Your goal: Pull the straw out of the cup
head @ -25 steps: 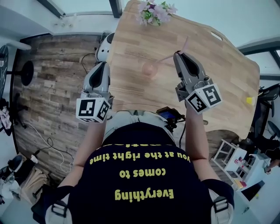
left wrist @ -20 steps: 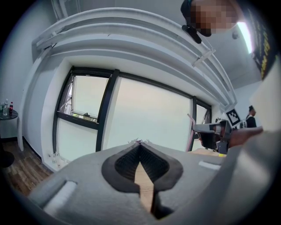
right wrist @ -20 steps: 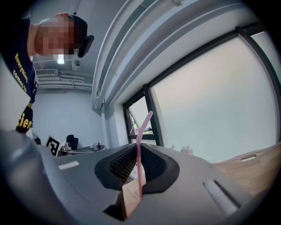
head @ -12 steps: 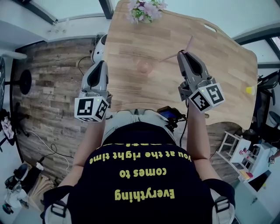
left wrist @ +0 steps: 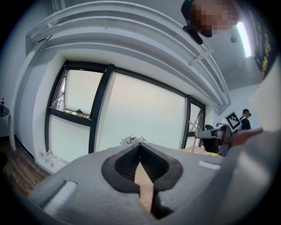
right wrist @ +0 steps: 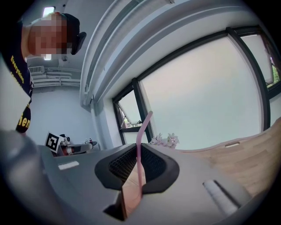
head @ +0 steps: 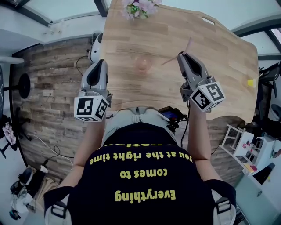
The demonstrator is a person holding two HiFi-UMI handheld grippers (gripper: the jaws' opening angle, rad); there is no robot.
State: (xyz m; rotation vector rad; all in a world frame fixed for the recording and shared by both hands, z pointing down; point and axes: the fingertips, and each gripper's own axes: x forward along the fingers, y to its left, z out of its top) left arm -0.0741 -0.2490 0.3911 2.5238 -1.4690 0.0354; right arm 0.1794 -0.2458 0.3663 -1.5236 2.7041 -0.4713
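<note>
Hold the pink straw (head: 169,60) firm in the right tool (head: 181,55), clamped on it partway along, with the bent top poking up past the pads and the lower end slanting down toward the clear cup (head: 143,65) on the bench (head: 219,52). Seems already clear of the rim, with the lower tip hanging near the cup rather than in it, though hard to say for sure from above. Lift along the line of the straw, not sideways, to avoid catching the rim and tipping so light a cup. Squeeze no harder than needed: looks thin, easy to crush or kink. Leave the left tool (head: 100,62) where it hangs beside the bench's left edge, jaws together on nothing; bring it in only to steady a dragging cup. Mind the flowers (head: 138,9) at the far edge when carrying the straw away
</note>
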